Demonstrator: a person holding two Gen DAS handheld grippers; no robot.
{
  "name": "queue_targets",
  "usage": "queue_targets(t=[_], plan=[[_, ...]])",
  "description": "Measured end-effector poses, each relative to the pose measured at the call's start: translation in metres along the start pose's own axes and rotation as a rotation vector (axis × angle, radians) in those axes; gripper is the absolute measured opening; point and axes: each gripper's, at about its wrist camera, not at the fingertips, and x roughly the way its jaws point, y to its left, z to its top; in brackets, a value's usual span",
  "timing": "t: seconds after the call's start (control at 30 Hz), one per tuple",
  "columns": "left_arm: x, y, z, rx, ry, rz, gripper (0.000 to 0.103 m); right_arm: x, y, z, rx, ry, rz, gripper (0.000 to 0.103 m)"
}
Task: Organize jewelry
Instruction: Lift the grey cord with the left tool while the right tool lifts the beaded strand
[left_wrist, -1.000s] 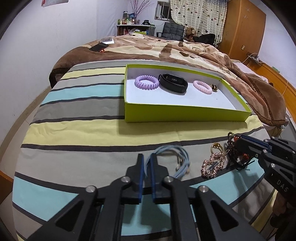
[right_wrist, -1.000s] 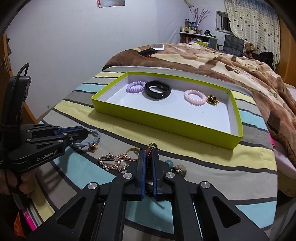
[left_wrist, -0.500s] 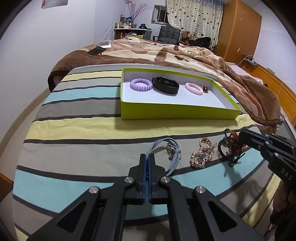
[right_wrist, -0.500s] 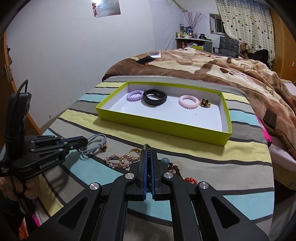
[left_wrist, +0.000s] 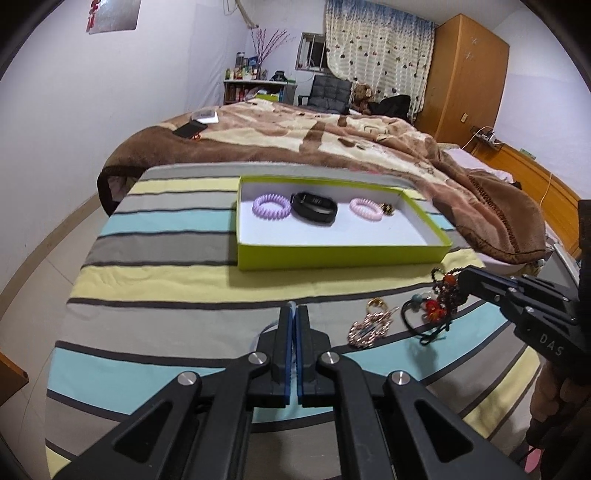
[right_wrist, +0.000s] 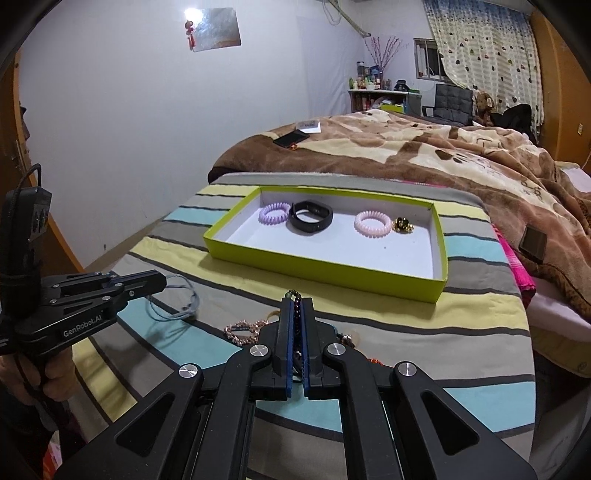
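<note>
A bed with a striped sheet (left_wrist: 155, 273) and a plush brown blanket (left_wrist: 332, 144) fills the room. At centre frame lies a shallow lime cardboard tray (right_wrist: 325, 267) (coiled hair ties, a black band inside). The left claw (left_wrist: 294, 314) is clamped on a thin blue cord (right_wrist: 181, 295); the right claw (right_wrist: 295, 306) is clamped on a dark beaded bracelet (left_wrist: 445, 295).

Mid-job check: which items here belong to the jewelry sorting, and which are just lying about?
Job:
- green cardboard box
- pale blue cord bracelet, in left gripper
- dark beaded bracelet, in right gripper
- rose-gold chain piece

Lying about:
- black phone
- brown patterned blanket
</note>
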Motion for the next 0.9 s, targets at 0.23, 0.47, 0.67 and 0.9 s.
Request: queue_targets(t=[0.23,0.47,0.67,0.9], plan=[[-0.009,-0.005,0.009,0.017,-0.028,-0.013,0.001,-0.009,-0.002,0.005,-0.002,-0.019,-0.006,0.003],[-0.012,-0.01,0.023,0.041,-0.051,-0.022,0.001,-0.012,-0.007,0.013,-0.012,-0.032,-0.022,0.003],[-0.008,-0.015,0.04,0.067,-0.07,-0.022,0.001,-0.01,-0.015,0.026,-0.019,-0.048,-0.04,0.003],[0.006,-0.014,0.062,0.075,-0.073,-0.016,0.001,-0.001,-0.032,0.046,-0.01,-0.059,-0.062,0.003]])
